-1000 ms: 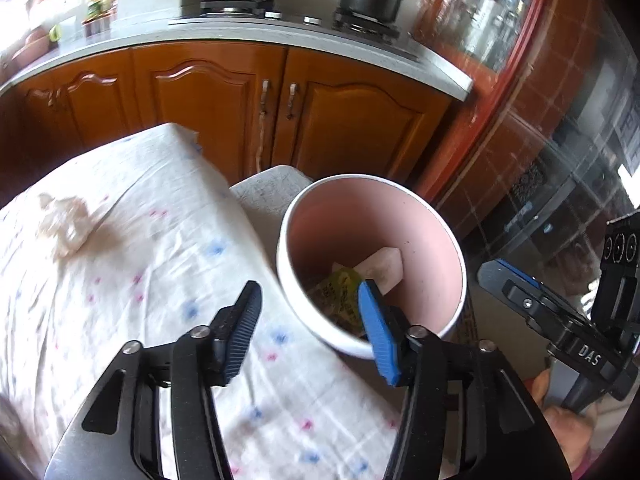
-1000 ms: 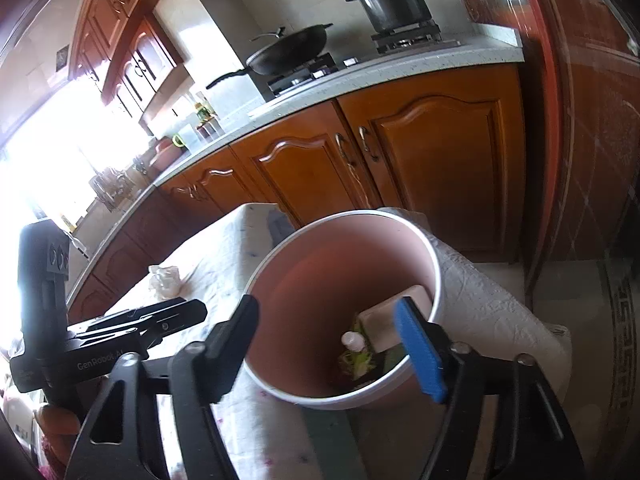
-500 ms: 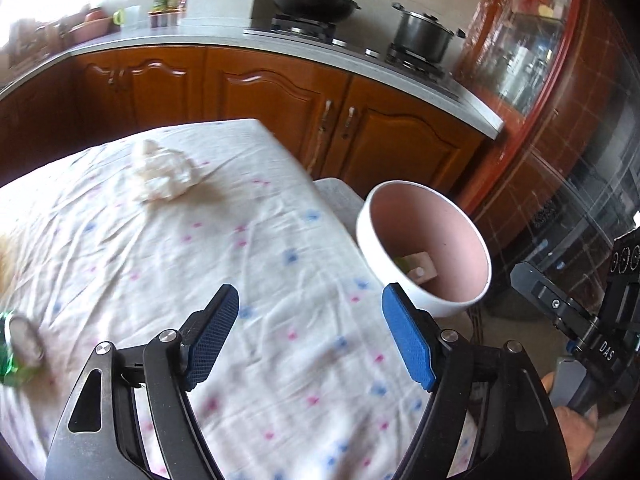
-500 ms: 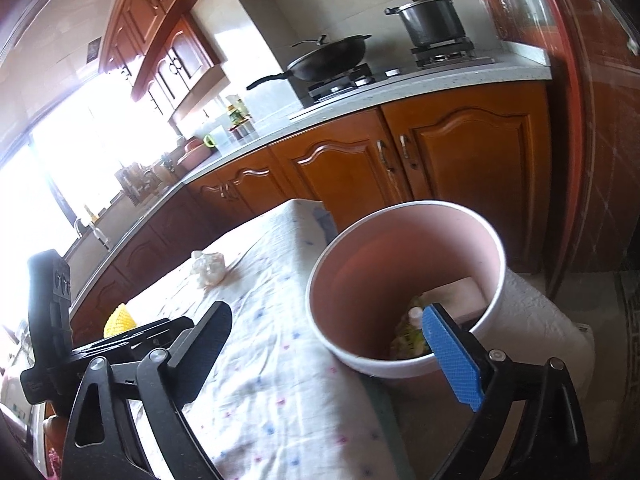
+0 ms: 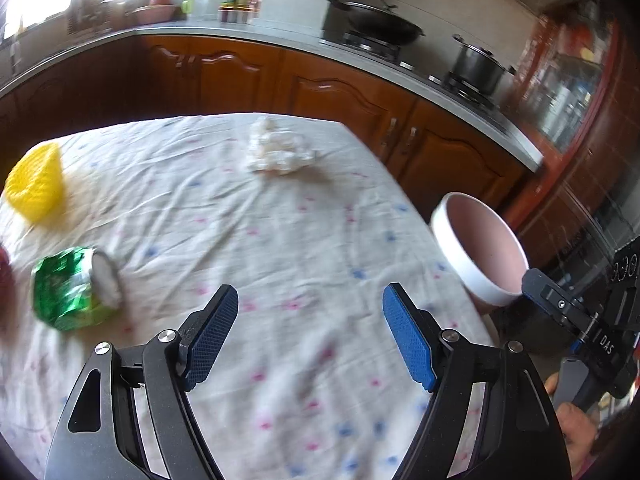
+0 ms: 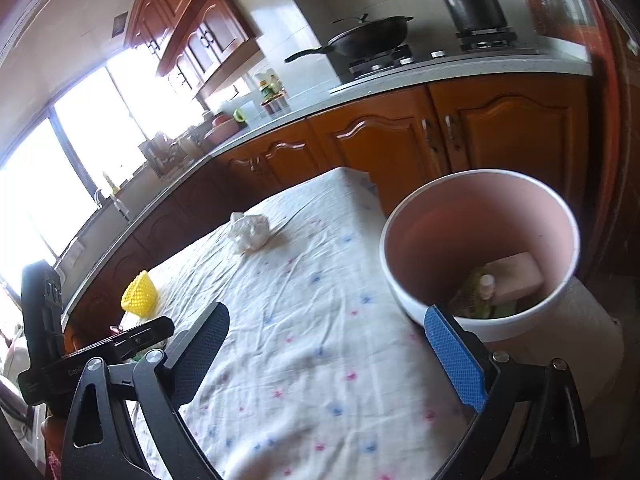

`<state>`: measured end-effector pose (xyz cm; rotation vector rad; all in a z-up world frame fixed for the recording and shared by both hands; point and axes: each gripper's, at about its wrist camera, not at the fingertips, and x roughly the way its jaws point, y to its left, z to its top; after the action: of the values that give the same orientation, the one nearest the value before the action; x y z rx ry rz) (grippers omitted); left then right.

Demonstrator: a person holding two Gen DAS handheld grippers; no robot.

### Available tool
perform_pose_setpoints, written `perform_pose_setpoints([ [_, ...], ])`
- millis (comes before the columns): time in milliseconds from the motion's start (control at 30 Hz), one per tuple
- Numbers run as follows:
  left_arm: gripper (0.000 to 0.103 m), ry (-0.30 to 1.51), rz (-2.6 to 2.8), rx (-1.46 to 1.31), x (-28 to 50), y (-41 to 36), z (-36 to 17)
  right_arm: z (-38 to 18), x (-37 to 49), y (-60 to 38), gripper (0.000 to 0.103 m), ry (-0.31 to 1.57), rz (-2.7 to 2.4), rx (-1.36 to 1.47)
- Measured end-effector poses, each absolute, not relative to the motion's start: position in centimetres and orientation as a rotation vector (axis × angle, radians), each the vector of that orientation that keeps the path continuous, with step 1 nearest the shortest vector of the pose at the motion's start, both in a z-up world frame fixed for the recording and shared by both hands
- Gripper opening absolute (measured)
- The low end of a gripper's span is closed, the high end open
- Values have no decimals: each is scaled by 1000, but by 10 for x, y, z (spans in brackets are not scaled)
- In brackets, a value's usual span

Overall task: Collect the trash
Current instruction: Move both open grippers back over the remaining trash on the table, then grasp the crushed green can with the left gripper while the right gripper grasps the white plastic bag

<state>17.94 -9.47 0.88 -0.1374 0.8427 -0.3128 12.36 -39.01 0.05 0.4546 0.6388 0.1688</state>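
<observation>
blurring green wrapper [image 5: 74, 288], edge-cropped

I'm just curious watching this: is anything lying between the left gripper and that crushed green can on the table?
Nothing visible. The left gripper is open and empty, and only bare tablecloth separates it from the green can, lying off to its left.
</observation>
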Motion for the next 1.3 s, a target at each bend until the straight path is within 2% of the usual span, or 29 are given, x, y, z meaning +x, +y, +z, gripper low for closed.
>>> perform_pose_setpoints([
  [667, 77, 826, -149, -238, 169, 12, 2, -1, 166, -317, 99, 693, 303, 361],
  [933, 76, 775, -35, -258, 170, 59, 8, 2, 202, -293, 99, 704, 338, 319],
  [1300, 76, 840, 46, -273, 191, 101, -18, -6, 267, -274, 99, 726, 347, 303],
])
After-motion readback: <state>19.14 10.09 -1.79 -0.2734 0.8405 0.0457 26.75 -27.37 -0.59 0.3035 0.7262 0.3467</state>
